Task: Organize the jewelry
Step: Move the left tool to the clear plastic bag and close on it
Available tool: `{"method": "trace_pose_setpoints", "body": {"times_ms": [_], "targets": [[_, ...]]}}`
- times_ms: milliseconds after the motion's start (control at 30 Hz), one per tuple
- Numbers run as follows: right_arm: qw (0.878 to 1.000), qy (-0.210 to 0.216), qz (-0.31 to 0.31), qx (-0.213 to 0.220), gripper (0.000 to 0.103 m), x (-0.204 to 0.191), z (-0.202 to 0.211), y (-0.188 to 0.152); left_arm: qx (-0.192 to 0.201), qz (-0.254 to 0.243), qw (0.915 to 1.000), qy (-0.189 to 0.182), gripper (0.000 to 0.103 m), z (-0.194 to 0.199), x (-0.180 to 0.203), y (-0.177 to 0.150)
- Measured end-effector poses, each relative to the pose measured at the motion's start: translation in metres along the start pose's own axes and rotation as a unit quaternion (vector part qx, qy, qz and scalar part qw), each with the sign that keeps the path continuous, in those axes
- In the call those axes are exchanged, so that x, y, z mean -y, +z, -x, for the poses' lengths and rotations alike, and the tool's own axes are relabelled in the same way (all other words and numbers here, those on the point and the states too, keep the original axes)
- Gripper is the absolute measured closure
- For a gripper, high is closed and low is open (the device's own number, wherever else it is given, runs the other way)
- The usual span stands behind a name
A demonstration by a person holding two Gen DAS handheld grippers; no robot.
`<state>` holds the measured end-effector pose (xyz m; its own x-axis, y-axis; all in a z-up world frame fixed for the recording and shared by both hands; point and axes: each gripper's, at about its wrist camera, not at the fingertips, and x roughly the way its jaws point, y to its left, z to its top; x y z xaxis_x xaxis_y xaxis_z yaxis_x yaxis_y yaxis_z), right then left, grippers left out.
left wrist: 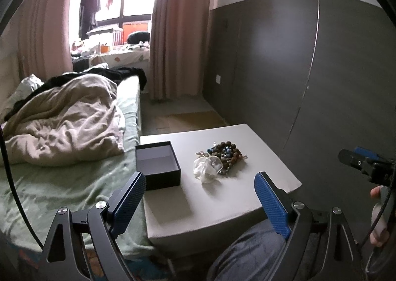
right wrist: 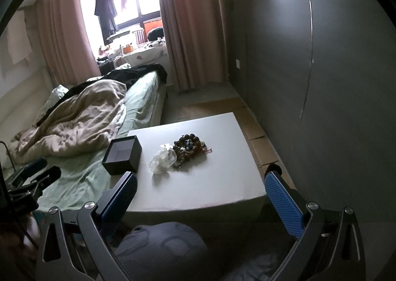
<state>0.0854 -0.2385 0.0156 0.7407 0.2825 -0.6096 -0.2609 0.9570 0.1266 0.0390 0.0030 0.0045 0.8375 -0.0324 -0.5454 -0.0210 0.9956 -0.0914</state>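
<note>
A heap of beaded bracelets (left wrist: 226,154) in brown and blue lies on a small white table (left wrist: 173,196), with a clear crumpled plastic bag (left wrist: 206,169) against its near left side. An open dark box (left wrist: 157,163), empty inside, stands at the table's left edge. The same beads (right wrist: 189,148), bag (right wrist: 163,158) and box (right wrist: 122,154) show in the right wrist view. My left gripper (left wrist: 200,183) is open and empty, held above the table's near part. My right gripper (right wrist: 201,183) is open and empty, back from the table's near edge.
A bed with a green sheet (left wrist: 49,182) and a rumpled beige blanket (left wrist: 66,120) adjoins the table on the left. A dark grey wall panel (left wrist: 284,70) stands on the right. The person's knee (right wrist: 160,251) is below the table's near edge.
</note>
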Motion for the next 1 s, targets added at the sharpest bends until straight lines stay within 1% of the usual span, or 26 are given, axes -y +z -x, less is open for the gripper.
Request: {"method": "trace_pose_setpoints", "body": {"times_ms": [267,333,433,500,600,667,733,800,867,933,1000], "targets": [[1.0,0.012,-0.014,-0.019,0.0,0.016,-0.04,0.019,-0.018,0.006,0.9998,-0.011,0.014,-0.041,-0.007,0.011],[0.999,0.016,-0.017,-0.028,0.0,0.019,-0.053,0.024,-0.026,0.003,0.9996,-0.014,0.017,-0.052,-0.007,0.013],[0.999,0.02,-0.023,-0.04,0.0,0.022,-0.071,0.028,-0.05,0.004,0.9985,-0.025,0.024,-0.078,-0.008,0.015],[0.998,0.024,-0.026,-0.053,0.0,0.024,-0.088,0.033,-0.064,0.01,0.9975,-0.029,0.031,-0.092,-0.011,0.017],[0.997,0.029,-0.026,-0.069,0.004,0.027,-0.108,0.037,-0.09,0.02,0.9949,-0.043,0.038,-0.12,-0.011,0.018],[0.996,0.035,-0.029,-0.078,0.006,0.029,-0.119,0.039,-0.101,0.018,0.9935,-0.049,0.039,-0.134,-0.008,0.018],[0.995,0.042,-0.032,-0.087,0.012,0.032,-0.131,0.04,-0.11,0.015,0.9924,-0.053,0.04,-0.145,-0.005,0.017],[0.993,0.052,-0.037,-0.1,0.016,0.036,-0.145,0.04,-0.122,0.01,0.9907,-0.06,0.045,-0.16,-0.001,0.016],[0.991,0.063,-0.047,-0.113,0.018,0.04,-0.16,0.039,-0.137,0.004,0.9886,-0.061,0.047,-0.175,0.003,0.015],[0.989,0.07,-0.05,-0.124,0.022,0.042,-0.171,0.037,-0.148,-0.002,0.9871,-0.06,0.049,-0.187,0.006,0.013],[0.987,0.075,-0.053,-0.131,0.026,0.045,-0.181,0.035,-0.162,-0.007,0.9848,-0.061,0.054,-0.2,0.007,0.011]]}}
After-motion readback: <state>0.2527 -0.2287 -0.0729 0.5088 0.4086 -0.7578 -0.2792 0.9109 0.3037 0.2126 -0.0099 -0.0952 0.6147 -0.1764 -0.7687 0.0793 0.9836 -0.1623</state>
